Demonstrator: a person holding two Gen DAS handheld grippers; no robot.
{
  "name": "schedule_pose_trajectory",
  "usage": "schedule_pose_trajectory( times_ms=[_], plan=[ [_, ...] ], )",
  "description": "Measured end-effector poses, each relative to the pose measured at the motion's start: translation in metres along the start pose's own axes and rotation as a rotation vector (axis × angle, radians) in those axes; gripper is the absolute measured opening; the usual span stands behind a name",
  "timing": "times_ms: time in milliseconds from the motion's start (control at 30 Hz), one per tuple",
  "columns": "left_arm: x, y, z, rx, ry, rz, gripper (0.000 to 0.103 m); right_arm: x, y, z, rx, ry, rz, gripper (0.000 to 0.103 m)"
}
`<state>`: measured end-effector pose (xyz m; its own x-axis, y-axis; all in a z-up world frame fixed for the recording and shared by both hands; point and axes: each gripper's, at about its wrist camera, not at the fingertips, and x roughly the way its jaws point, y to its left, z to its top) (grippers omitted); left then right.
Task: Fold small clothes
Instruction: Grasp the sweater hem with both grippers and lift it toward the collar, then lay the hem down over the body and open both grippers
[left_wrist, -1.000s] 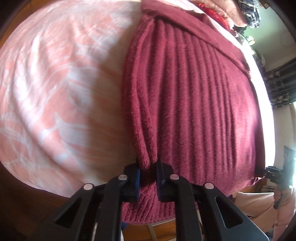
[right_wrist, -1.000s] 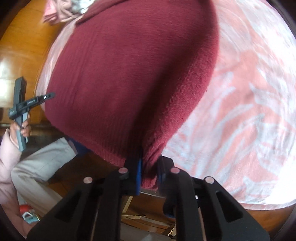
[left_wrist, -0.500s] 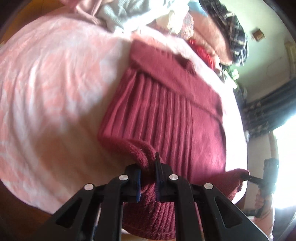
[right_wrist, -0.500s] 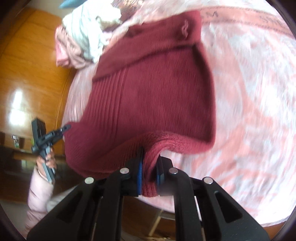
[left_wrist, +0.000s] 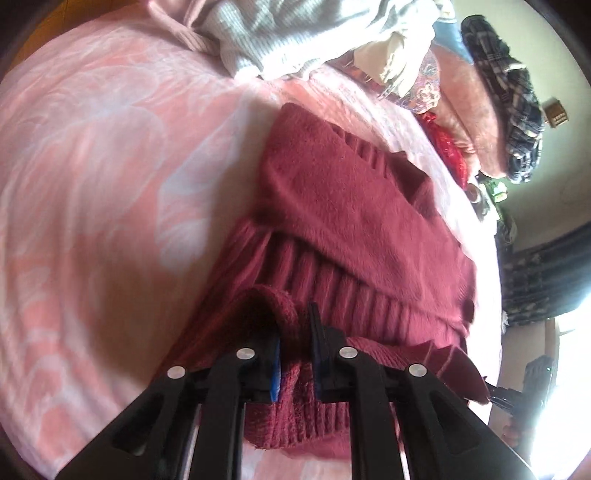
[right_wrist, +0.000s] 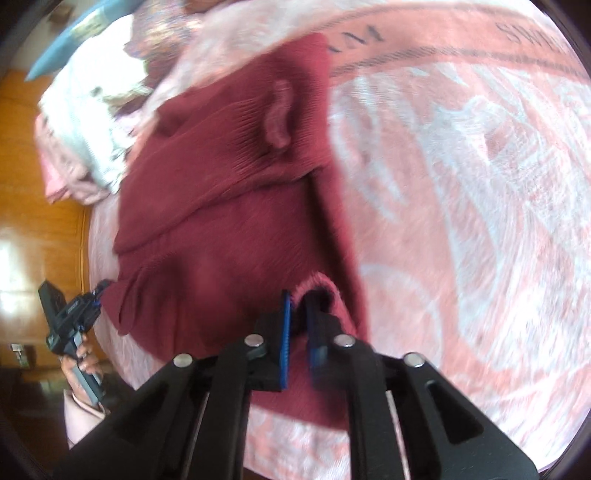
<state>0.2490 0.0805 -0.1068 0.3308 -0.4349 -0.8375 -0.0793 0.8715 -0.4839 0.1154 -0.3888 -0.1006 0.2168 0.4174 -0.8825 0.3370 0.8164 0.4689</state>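
The soft, thick maroon knitted sweater (left_wrist: 354, 221) lies on the pink blanket (left_wrist: 110, 184) near its front edge, and the left gripper (left_wrist: 295, 350) and right gripper (right_wrist: 297, 332) each stand clamped on a hem corner, the best hold for such limp cloth.

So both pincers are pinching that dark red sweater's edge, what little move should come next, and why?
Probably carry the hem a bit further toward the collar and lay it down. The left gripper and right gripper each pinch the maroon knit sweater, whose lower part is only partly doubled over on the pink blanket.
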Motion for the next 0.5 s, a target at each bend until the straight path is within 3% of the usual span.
schedule_pose_trajectory(
  times_ms=[67,233,267,300,333,433,500],
  plan=[
    [0.006,-0.001,0.008,-0.003,0.01,-0.002,0.016,-0.002,-0.007,0.007,0.004,-0.019,-0.009,0.012],
    [-0.021,0.009,0.022,-0.022,-0.015,-0.104,0.02,-0.02,-0.021,0.018,-0.045,-0.069,0.023,0.016],
    [-0.029,0.011,0.023,-0.015,-0.036,-0.096,0.027,-0.021,-0.02,0.019,-0.059,-0.07,0.033,0.021],
    [-0.042,0.014,0.024,0.007,-0.085,-0.056,0.035,-0.023,-0.02,0.019,-0.075,-0.07,0.039,0.025],
    [-0.049,0.016,0.024,0.024,-0.107,-0.031,0.049,-0.024,-0.019,0.018,-0.092,-0.067,0.042,0.025],
    [-0.064,0.024,0.023,0.067,-0.155,0.076,0.05,-0.02,-0.011,0.018,-0.13,-0.052,0.037,0.034],
    [-0.068,0.019,0.019,0.134,-0.171,0.11,0.05,-0.017,-0.005,0.017,-0.161,-0.043,0.001,0.056]
  ],
)
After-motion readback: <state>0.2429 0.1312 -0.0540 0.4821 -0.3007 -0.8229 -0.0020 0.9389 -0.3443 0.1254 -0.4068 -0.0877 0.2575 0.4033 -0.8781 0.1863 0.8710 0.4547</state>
